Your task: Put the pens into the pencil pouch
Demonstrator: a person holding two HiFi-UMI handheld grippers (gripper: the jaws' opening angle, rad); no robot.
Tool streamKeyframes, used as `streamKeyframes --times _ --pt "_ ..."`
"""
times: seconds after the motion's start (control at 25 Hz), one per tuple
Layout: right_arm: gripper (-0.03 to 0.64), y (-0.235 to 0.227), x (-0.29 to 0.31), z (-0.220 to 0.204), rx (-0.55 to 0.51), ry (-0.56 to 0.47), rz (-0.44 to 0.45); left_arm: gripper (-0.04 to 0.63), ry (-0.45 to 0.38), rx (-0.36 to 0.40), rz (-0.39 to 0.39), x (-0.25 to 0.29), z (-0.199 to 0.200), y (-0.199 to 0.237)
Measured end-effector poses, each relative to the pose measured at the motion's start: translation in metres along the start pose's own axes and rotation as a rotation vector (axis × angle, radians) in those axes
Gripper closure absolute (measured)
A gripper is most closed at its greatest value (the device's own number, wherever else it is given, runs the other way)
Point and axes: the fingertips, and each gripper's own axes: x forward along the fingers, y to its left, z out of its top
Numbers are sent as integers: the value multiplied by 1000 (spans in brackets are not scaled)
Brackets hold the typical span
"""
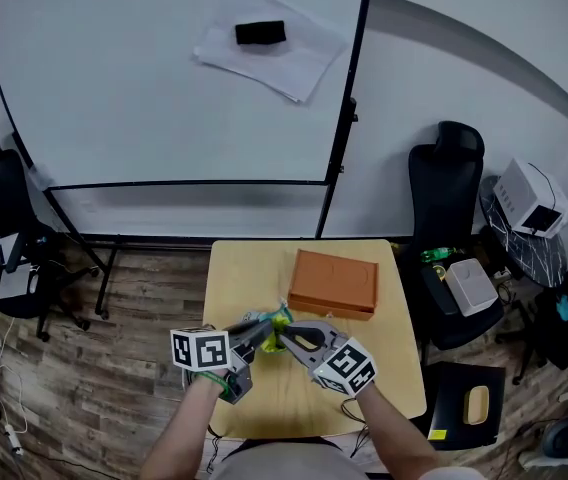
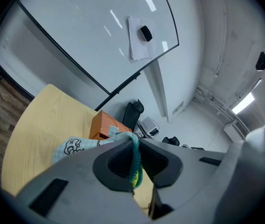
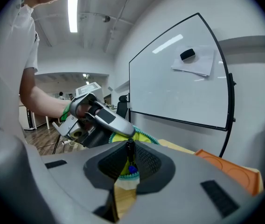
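Note:
The pencil pouch (image 1: 279,319), pale checked cloth with a teal zipper and yellow lining, is held up just above the wooden table (image 1: 239,268). My left gripper (image 1: 262,332) is shut on the pouch's zipper edge (image 2: 135,158). My right gripper (image 1: 288,338) is shut on a dark pen (image 3: 129,154) with a blue tip. The pen points at the pouch's open mouth (image 3: 123,137), which faces the right gripper. In the right gripper view, the left gripper (image 3: 101,120) and the hand that holds it are just behind the pouch.
An orange box (image 1: 334,282) lies on the table's far right part, also seen as the orange box (image 2: 103,126). A whiteboard (image 1: 164,78) on a stand is behind the table. Black chairs (image 1: 449,188) and a side table stand to the right.

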Motion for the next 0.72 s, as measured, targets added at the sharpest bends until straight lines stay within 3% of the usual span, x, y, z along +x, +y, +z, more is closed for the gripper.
streamKeyframes --times 0.36,0.56,0.72 --pt "566 3 15 -22 -76 148 -20 560 42 43 -12 2 -8 -10" --pt "440 5 7 -16 -50 128 -2 560 45 64 38 -1 -7 0" --pt "425 -2 -8 -6 -34 88 -36 561 48 77 68 -3 -7 5"
